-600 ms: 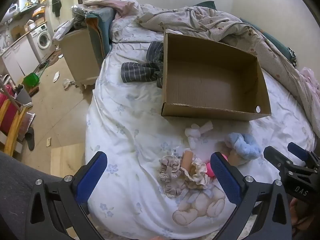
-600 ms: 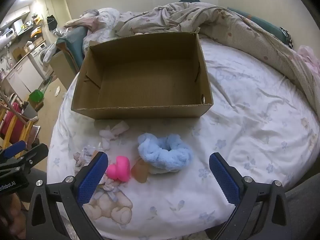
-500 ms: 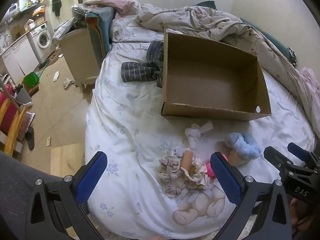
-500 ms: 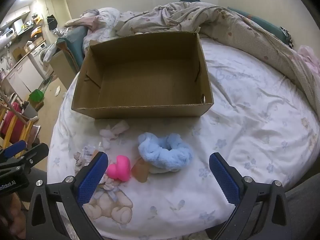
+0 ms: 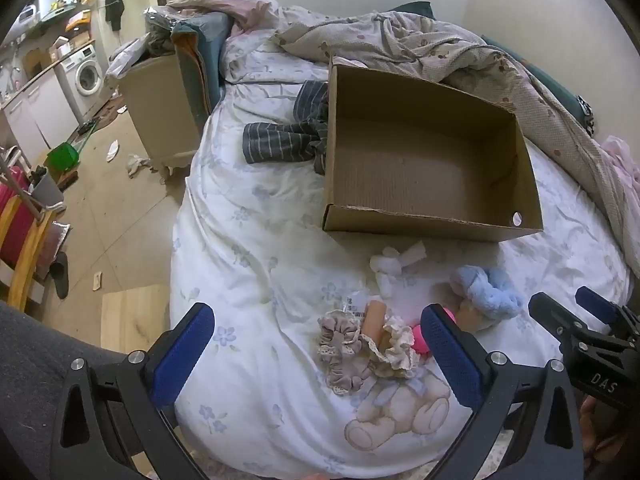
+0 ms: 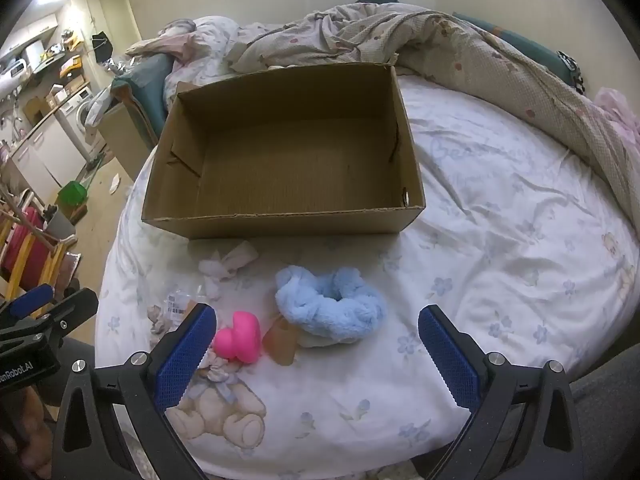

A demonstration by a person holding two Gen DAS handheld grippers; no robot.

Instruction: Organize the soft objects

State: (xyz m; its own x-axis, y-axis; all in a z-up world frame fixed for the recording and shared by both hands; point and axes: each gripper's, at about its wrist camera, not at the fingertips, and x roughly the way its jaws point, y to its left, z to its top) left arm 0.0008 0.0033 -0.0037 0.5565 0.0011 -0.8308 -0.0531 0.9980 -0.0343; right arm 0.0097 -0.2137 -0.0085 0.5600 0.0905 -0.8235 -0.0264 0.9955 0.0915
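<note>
An empty cardboard box [image 5: 424, 224] [image 6: 280, 222] lies open on the bed. In front of it are small soft things: a fluffy blue scrunchie [image 6: 330, 304] [image 5: 486, 290], a pink soft toy [image 6: 239, 338] [image 5: 420, 342], a tan piece [image 6: 282, 340], a white bow [image 5: 390, 264] [image 6: 228, 264], a grey scrunchie [image 5: 340, 336] and a beige lace scrunchie [image 5: 396, 354]. My left gripper [image 5: 318, 354] is open and empty, hovering near the scrunchies. My right gripper [image 6: 316, 356] is open and empty, just short of the blue scrunchie.
A rumpled quilt [image 5: 460, 52] lies behind and right of the box. Striped dark clothing [image 5: 288, 136] lies left of the box. The bed's left edge drops to a floor with a cabinet [image 5: 160, 108], washing machine [image 5: 86, 74] and clutter.
</note>
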